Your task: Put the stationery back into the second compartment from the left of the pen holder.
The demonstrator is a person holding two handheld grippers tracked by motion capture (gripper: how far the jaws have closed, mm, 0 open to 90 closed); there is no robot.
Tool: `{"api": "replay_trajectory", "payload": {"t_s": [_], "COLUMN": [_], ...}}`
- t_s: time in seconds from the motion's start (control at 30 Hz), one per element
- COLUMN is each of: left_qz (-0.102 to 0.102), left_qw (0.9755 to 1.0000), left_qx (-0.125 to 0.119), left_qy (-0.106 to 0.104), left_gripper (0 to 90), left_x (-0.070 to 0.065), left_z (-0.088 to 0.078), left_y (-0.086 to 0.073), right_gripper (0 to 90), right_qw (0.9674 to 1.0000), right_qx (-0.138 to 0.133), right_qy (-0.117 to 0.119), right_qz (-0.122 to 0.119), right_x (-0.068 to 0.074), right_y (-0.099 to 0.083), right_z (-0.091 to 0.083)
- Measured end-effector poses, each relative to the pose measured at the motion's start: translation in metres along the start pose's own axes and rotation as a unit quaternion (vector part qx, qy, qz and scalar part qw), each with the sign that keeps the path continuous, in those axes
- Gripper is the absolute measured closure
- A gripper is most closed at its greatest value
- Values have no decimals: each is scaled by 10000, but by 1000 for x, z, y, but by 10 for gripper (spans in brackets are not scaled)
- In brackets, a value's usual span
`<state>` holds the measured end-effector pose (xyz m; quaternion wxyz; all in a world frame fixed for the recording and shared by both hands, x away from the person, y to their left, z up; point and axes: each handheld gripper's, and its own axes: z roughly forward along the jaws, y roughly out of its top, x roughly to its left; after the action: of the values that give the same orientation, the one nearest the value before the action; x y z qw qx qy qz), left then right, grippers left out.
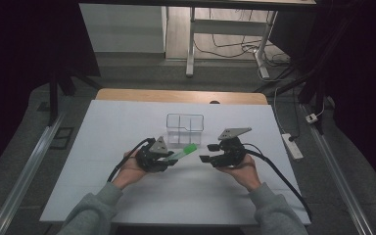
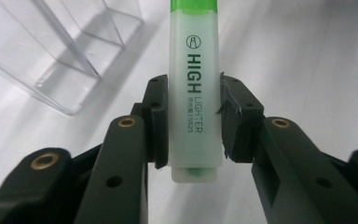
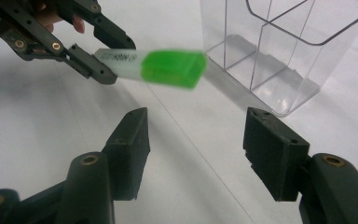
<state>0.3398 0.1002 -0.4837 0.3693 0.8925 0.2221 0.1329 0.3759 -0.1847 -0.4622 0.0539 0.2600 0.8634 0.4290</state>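
We hold the green highlighter (image 2: 195, 88) clamped by its barrel in our left gripper (image 1: 162, 156), cap pointing toward 2 o'clock, just short of the clear divided pen holder (image 1: 184, 128) at 12. Our right gripper (image 3: 196, 154) waits with jaws spread, grasping nothing. We should probably tip the highlighter upright before lowering it into a compartment.

We see a dim room with dark corners, a brightly lit white counter (image 1: 127, 191), and a blurry green highlighter cap (image 3: 172, 69).
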Motion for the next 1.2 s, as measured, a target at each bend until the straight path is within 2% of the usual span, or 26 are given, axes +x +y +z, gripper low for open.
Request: {"api": "replay_trajectory", "payload": {"t_s": [0.1, 0.2, 0.33, 0.43, 0.57, 0.7, 0.8, 0.97, 1.07, 1.13, 1.2], "left_qz": [-108, -80, -33, 61, 44, 130, 296, 251, 210, 155, 46], "left_qw": [9997, 9995, 9993, 9989, 9984, 9983, 9979, 9979, 9982, 9983, 9984], "left_qx": [-194, -279, -339, -410, -460, -466, -349, -353, -366, -355, -353], "left_qy": [53, 121, 145, 208, 312, 318, 461, 480, 436, 438, 448], "left_gripper": [656, 656, 655, 656, 655, 654, 652, 648, 620, 531, 472], "left_x": [-2, -6, -12, -18, -21, -27, -33, -33, -32, -30, -28], "left_z": [0, 3, 8, 11, 16, 22, 27, 31, 30, 27, 22], "left_y": [1, 2, 5, 8, 9, 10, 13, 14, 13, 10, 6], "right_gripper": [418, 429, 449, 458, 470, 528, 583, 697, 717, 726, 733], "right_qw": [9999, 9994, 9968, 9956, 9944, 9926, 9910, 9855, 9864, 9880, 9881], "right_qx": [-69, -221, -456, -545, -637, -708, -714, -822, -831, -888, -976], "right_qy": [57, 223, 515, 554, 546, 619, 782, 1132, 1085, 953, 887], "right_qz": [62, 169, 416, 523, 646, 773, 815, 956, 916, 826, 791], "right_x": [0, 1, 1, 1, 0, -2, -1, -4, -2, -1, -2], "right_y": [-1, -1, 0, 0, 1, 1, 1, 4, 5, 6, 9], "right_z": [4, 6, 11, 14, 15, 17, 21, 20, 19, 17, 13]}}
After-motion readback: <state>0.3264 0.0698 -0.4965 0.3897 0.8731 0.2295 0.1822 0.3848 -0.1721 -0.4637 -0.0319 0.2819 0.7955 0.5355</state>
